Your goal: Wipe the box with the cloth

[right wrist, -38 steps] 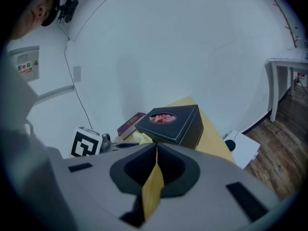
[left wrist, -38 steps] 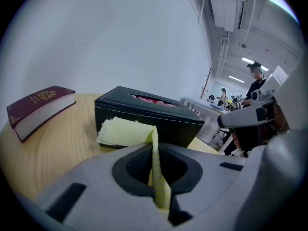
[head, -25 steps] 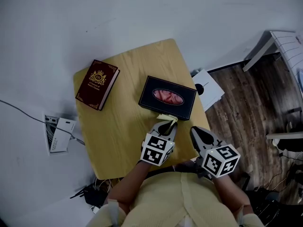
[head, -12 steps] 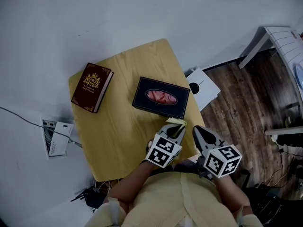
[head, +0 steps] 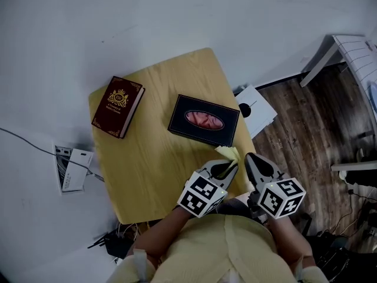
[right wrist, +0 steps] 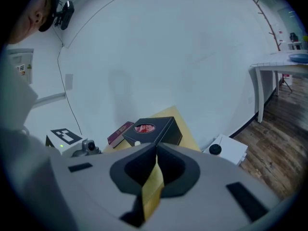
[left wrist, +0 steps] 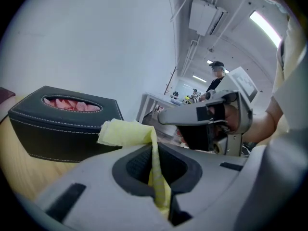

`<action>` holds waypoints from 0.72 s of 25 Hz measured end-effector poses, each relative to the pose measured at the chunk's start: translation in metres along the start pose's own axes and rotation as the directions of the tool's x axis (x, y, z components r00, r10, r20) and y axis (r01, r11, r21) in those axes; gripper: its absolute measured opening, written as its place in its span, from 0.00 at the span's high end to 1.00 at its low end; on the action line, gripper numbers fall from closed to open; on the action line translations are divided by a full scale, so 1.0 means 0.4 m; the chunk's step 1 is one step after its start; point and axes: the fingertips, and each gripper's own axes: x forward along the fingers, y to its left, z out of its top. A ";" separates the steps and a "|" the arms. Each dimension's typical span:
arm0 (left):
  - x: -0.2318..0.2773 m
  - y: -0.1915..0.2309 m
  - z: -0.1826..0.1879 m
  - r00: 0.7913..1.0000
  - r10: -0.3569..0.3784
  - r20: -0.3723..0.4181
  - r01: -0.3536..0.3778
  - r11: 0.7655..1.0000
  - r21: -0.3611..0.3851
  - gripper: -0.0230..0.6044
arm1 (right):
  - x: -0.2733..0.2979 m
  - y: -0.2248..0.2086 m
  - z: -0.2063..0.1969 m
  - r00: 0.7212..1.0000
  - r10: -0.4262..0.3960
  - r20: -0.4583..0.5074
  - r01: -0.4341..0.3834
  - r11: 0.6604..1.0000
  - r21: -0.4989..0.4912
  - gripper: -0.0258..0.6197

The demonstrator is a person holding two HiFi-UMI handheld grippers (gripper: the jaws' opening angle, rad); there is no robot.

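Holding: the left gripper (head: pixel 227 167) is clamped on the yellow cloth (head: pixel 229 153), and a fold sticks out past the jaw tips.
Cloth place: it hangs over the table (head: pixel 147 164) near the right edge, close to the box (head: pixel 204 120) but clear of it.
Box: a dark tissue box lies flat on the table, pink tissue showing in its oval slot. The book (head: pixel 118 106) lies well apart on its left.
Right gripper (head: pixel 257 163): its jaws are together on a thin yellowish strip (right wrist: pixel 154 179). This is possibly a cloth scrap, but the view is too dim to be sure. The gripper hovers just beside the left one.
Change: a second ago the cloth sat at the box's near edge. The left gripper has since drawn back toward the person and to the right, taking the cloth off the box.
Unchanged: the box and book keep their places on the table, and the right gripper has hardly shifted.
Meaning: contact is broken, so no wiping is going on. This looks like the end of a stroke or a reposition, and the cloth must go back to the box for more.
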 end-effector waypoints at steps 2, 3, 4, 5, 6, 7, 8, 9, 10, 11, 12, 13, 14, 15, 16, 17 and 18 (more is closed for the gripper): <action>-0.024 -0.015 0.014 1.000 -0.016 0.013 0.016 1.000 0.005 0.92 | 0.007 0.005 0.005 1.000 0.005 0.000 -0.005 1.000 -0.008 0.91; -0.037 -0.018 0.019 1.000 -0.016 0.019 0.016 1.000 0.012 0.92 | 0.010 0.007 0.008 1.000 0.006 0.002 -0.006 1.000 -0.013 0.91; -0.050 -0.020 0.025 1.000 -0.010 0.028 0.010 1.000 0.019 0.92 | 0.013 0.008 0.012 1.000 0.008 0.004 -0.008 1.000 -0.019 0.91; -0.062 -0.019 0.030 0.999 0.000 0.038 0.000 1.000 0.023 0.92 | 0.015 0.008 0.017 1.000 0.009 0.007 -0.009 1.000 -0.026 0.91; -0.074 -0.015 0.036 0.999 0.014 0.050 -0.015 1.000 0.024 0.92 | 0.018 0.008 0.023 1.000 0.011 0.010 -0.011 0.999 -0.033 0.91; -0.086 -0.008 0.041 0.998 0.032 0.061 -0.033 0.999 0.024 0.92 | 0.021 0.007 0.029 1.000 0.015 0.012 -0.014 0.999 -0.042 0.91; -0.098 0.001 0.046 0.996 0.052 0.073 -0.054 0.998 0.022 0.92 | 0.024 0.008 0.035 1.000 0.021 0.014 -0.020 0.998 -0.053 0.91; -0.110 0.011 0.051 0.994 0.075 0.086 -0.077 0.997 0.018 0.92 | 0.029 0.009 0.042 0.999 0.030 0.015 -0.028 0.997 -0.068 0.91; -0.123 0.022 0.056 0.990 0.097 0.098 -0.099 0.995 0.013 0.92 | 0.033 0.012 0.049 0.999 0.038 0.015 -0.037 0.996 -0.087 0.91; -0.134 0.033 0.059 0.987 0.119 0.110 -0.121 0.993 0.006 0.92 | 0.038 0.015 0.056 0.999 0.046 0.014 -0.045 0.993 -0.111 0.91; -0.146 0.044 0.062 0.982 0.142 0.121 -0.143 0.990 -0.001 0.92 | 0.043 0.018 0.063 0.998 0.054 0.011 -0.052 0.989 -0.136 0.91; -0.157 0.056 0.063 0.978 0.167 0.128 -0.167 0.986 -0.008 0.92 | 0.049 0.022 0.069 0.998 0.062 0.006 -0.060 0.985 -0.160 0.91; -0.169 0.068 0.063 0.972 0.193 0.134 -0.192 0.981 -0.016 0.92 | 0.056 0.026 0.074 0.997 0.072 -0.001 -0.071 0.981 -0.180 0.91; -0.179 0.079 0.063 0.966 0.218 0.140 -0.217 0.976 -0.023 0.92 | 0.063 0.030 0.079 0.997 0.082 -0.010 -0.082 0.977 -0.196 0.91; -0.189 0.090 0.064 0.959 0.242 0.145 -0.240 0.970 -0.032 0.92 | 0.071 0.033 0.083 0.996 0.091 -0.018 -0.093 0.973 -0.210 0.91; -0.197 0.100 0.064 0.953 0.265 0.150 -0.261 0.964 -0.042 0.92 | 0.079 0.035 0.087 0.995 0.101 -0.027 -0.104 0.969 -0.223 0.91; -0.205 0.109 0.063 0.946 0.286 0.155 -0.281 0.958 -0.053 0.92 | 0.086 0.037 0.090 0.993 0.109 -0.037 -0.115 0.965 -0.237 0.91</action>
